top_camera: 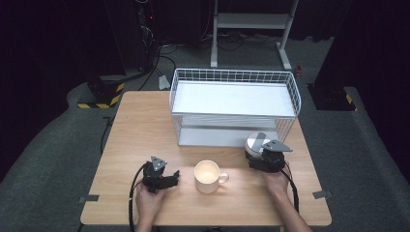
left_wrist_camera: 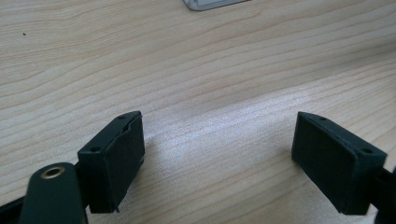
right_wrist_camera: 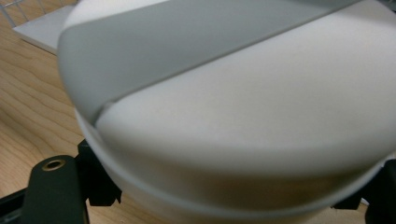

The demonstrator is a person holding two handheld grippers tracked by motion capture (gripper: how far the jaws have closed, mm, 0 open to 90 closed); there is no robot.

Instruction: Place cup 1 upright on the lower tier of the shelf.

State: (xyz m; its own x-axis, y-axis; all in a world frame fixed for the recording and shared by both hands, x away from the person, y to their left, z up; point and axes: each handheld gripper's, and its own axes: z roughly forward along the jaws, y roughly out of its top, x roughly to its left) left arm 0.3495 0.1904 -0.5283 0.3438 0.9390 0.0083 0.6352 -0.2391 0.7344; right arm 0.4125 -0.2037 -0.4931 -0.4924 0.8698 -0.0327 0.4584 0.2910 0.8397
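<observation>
Right gripper view: lidded cup (right_wrist_camera: 233,116) between tongs (right_wrist_camera: 233,196)

White-grey lidded container (right_wrist_camera: 224,116); cream mug (top_camera: 208,177); black tongs (top_camera: 255,163).

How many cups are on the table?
2: a cream mug stands near the table's front edge, between the grippers, and a white cup with a grey stripe sits between the right gripper's jaws beside the wire rack.

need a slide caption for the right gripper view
Right gripper closed around a round white lid with a grey band, above the wooden table.
</observation>
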